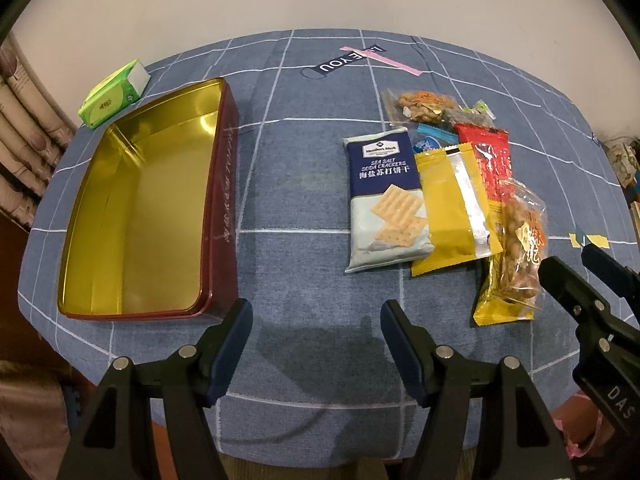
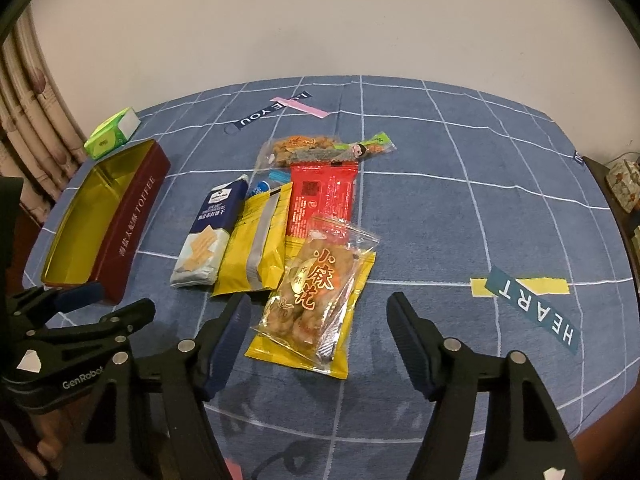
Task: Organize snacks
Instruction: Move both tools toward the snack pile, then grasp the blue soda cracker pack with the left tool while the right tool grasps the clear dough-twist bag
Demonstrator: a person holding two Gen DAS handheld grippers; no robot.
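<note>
Left wrist view first: the left gripper [image 1: 316,344] has its fingers wide apart over bare blue checked cloth on the worktop [image 1: 296,216], nothing between them. Plenty of free cloth sits between the open toffee tin [image 1: 216,216] on the left and the snack pile on the right. The tin's near corner is just beside the left finger, so that side is tight.

Right wrist view: the right gripper [image 2: 318,340] also has its fingers spread, hovering around the near end of the clear twist-snack bag [image 2: 316,300] without pressing it. That bag lies on a yellow packet [image 2: 256,248] and a red packet [image 2: 320,196], next to the cracker pack [image 2: 208,232]. Open cloth runs to the worktop's right edge.

Something blue is mostly buried under the pile, probably a wrapper. A green tissue pack [image 1: 112,96] sits behind the tin.
</note>
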